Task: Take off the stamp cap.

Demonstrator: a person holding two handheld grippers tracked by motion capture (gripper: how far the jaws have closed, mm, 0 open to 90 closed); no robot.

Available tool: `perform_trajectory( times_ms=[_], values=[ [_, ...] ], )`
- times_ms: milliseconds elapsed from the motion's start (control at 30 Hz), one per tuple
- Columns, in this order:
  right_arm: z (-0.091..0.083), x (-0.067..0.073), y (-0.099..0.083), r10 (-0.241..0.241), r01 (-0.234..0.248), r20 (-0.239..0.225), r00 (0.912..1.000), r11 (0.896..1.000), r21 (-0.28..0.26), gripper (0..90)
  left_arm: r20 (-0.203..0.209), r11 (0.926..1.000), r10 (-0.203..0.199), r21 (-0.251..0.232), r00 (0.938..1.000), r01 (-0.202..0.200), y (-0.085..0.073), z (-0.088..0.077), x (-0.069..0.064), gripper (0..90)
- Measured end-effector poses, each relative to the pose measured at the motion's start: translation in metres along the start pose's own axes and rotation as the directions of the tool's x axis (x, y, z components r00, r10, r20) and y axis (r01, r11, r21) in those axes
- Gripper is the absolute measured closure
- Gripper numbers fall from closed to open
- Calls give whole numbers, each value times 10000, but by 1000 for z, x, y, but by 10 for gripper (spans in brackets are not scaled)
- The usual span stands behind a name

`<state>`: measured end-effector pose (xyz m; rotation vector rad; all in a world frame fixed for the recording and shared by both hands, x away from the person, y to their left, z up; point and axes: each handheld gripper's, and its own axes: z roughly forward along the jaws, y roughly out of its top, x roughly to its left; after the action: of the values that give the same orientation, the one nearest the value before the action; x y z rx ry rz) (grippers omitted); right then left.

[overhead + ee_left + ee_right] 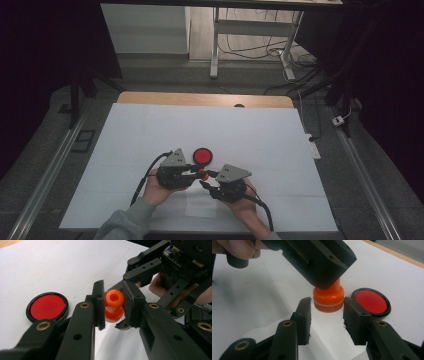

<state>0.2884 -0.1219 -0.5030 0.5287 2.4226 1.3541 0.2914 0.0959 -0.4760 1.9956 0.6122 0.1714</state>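
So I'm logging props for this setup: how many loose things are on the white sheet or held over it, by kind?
Small orange plastic bottle-like piece: 1
Round red disc with black rim: 1
Total: 2

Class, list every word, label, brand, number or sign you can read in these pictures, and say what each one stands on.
None can be read: the orange piece, the red disc and the white table cover bear no writing. A small circuit board on the right gripper is too blurred to read.
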Motion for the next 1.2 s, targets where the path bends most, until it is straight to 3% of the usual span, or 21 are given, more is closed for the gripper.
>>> perform_trajectory(
  times_ms=[1200],
  values=[
    [-3,4,-1,-241,247,341,9991,9996,-148,648,10,9999,23,-155,10000,-23,0,-1,-1,729]
  ],
)
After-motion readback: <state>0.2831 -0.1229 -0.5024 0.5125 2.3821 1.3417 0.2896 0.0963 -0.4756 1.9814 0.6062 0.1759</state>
